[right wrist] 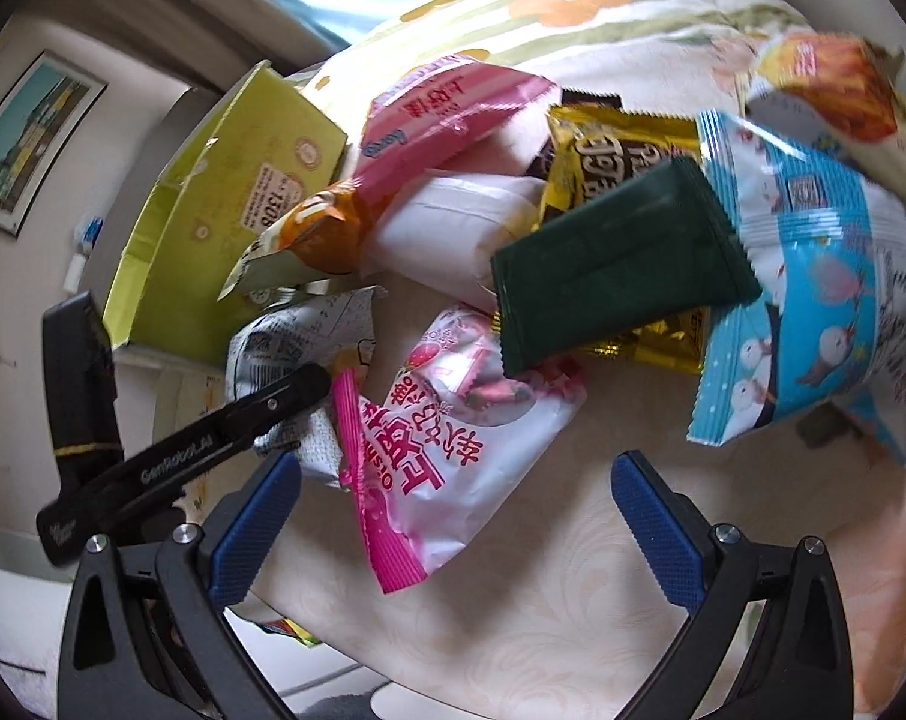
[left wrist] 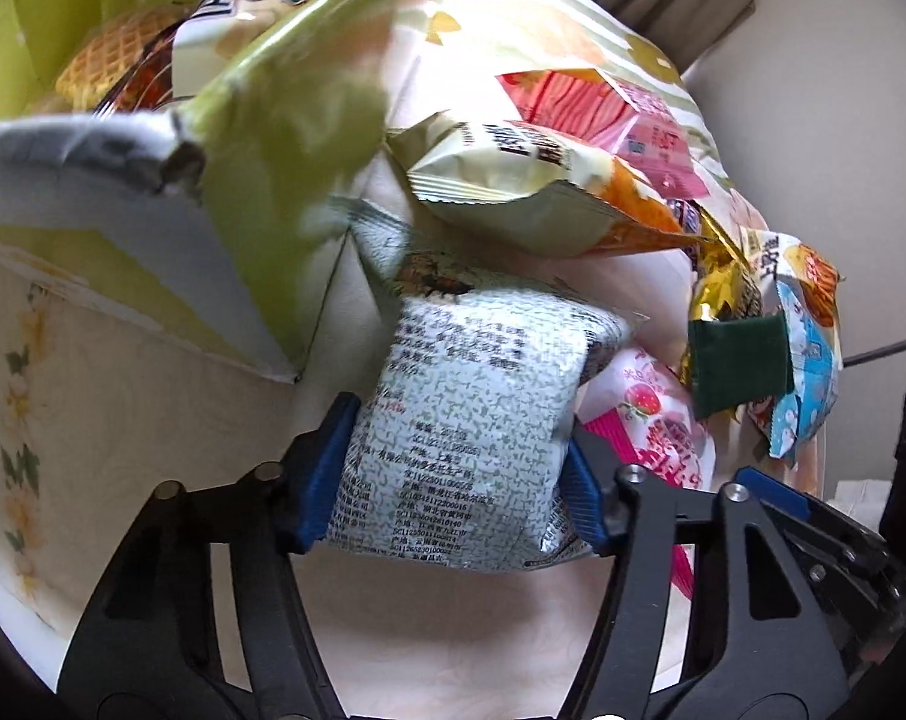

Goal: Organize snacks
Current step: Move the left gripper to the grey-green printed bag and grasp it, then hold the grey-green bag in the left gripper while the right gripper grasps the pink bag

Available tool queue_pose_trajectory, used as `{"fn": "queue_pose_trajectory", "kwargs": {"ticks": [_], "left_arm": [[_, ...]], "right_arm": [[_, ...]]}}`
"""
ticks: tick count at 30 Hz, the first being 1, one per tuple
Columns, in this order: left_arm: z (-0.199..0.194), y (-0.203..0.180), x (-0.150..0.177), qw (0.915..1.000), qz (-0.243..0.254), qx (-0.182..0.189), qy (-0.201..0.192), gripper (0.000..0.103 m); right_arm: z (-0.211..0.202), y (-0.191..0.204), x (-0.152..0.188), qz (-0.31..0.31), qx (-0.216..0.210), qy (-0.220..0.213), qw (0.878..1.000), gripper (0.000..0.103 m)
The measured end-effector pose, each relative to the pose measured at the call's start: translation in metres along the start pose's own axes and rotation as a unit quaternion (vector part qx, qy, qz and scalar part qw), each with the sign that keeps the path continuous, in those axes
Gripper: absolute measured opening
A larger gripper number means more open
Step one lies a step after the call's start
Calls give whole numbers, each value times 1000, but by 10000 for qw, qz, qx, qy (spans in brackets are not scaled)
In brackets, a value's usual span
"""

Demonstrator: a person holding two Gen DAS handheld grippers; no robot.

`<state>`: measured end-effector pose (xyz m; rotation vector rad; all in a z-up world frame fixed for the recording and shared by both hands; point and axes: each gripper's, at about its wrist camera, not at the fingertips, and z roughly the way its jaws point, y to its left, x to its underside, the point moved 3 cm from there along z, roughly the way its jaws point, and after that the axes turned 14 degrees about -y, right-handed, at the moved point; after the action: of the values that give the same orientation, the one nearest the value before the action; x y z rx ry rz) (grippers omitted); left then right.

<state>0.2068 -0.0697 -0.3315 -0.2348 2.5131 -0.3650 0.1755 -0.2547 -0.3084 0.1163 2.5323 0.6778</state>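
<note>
My left gripper (left wrist: 456, 480) is shut on a white, grey-speckled snack packet (left wrist: 477, 396) covered in printed text; both blue pads press on its sides. Just right of it lies a pink-and-white strawberry bag (left wrist: 657, 420). In the right wrist view that strawberry bag (right wrist: 453, 456) lies on the cloth with its lower end between the fingers of my right gripper (right wrist: 453, 531), which is open, and neither pad touches it. One black finger (right wrist: 285, 387) of the left gripper reaches over the speckled packet (right wrist: 291, 354) at the left.
An open yellow-green carton (right wrist: 213, 204) behind holds a waffle packet (left wrist: 117, 63). Piled nearby are a dark green packet (right wrist: 615, 264), a gold packet (right wrist: 621, 144), a blue snowman bag (right wrist: 813, 300), a pink bag (right wrist: 447, 108) and a cream-and-orange bag (left wrist: 543, 186). A cream tablecloth (right wrist: 573, 612) lies underneath.
</note>
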Motion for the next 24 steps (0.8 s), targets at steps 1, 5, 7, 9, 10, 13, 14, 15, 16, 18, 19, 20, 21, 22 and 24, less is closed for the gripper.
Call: {"fn": "queue_pose_trajectory", "kwargs": {"ticks": [1, 5, 7, 9, 10, 13, 14, 15, 16, 18, 19, 20, 21, 22, 24], "left_arm": [[-2, -1, 1, 10000, 28, 15, 1, 54], [-11, -6, 3, 9999, 146, 88, -4, 49], [-18, -8, 6, 9997, 221, 95, -32, 49], [-27, -10, 7, 9995, 299, 110, -70, 49], [-31, -11, 8, 9993, 341, 108, -82, 49], [-40, -10, 15, 9990, 436, 92, -85, 49], [-41, -9, 16, 9989, 455, 94, -76, 49], [-43, -9, 18, 9988, 480, 81, -67, 49], [-44, -8, 18, 9987, 490, 85, -68, 49], [-45, -7, 19, 9987, 491, 78, -61, 47], [-45, -7, 20, 9988, 483, 68, -71, 47], [-45, -6, 20, 9989, 466, 78, -83, 46], [-47, -5, 21, 9990, 423, 93, -93, 45], [-48, -3, 22, 9992, 373, 94, -95, 45], [-51, -1, 25, 9994, 307, 88, -98, 45]], "right_arm": [[2, -1, 1, 82, 18, -4, 10000, 103], [6, -2, 2, 307, 136, -48, 9994, 103], [7, -1, 1, 407, 310, -122, 9986, 103], [9, 1, -1, 530, 373, -202, 9977, 103], [10, 2, -2, 565, 417, -227, 9973, 103], [15, 8, -6, 671, 534, -275, 9959, 103], [18, 9, -7, 721, 589, -260, 9953, 103], [22, 11, -9, 782, 589, -261, 9949, 103], [24, 11, -9, 845, 621, -255, 9942, 103], [30, 11, -9, 957, 682, -239, 9928, 103], [32, 11, -8, 1008, 686, -240, 9922, 103], [33, 10, -6, 1057, 688, -250, 9917, 103], [32, 9, -6, 1119, 663, -286, 9911, 102], [33, 8, -7, 1214, 592, -341, 9903, 97], [30, 7, -8, 1263, 565, -431, 9894, 96]]}}
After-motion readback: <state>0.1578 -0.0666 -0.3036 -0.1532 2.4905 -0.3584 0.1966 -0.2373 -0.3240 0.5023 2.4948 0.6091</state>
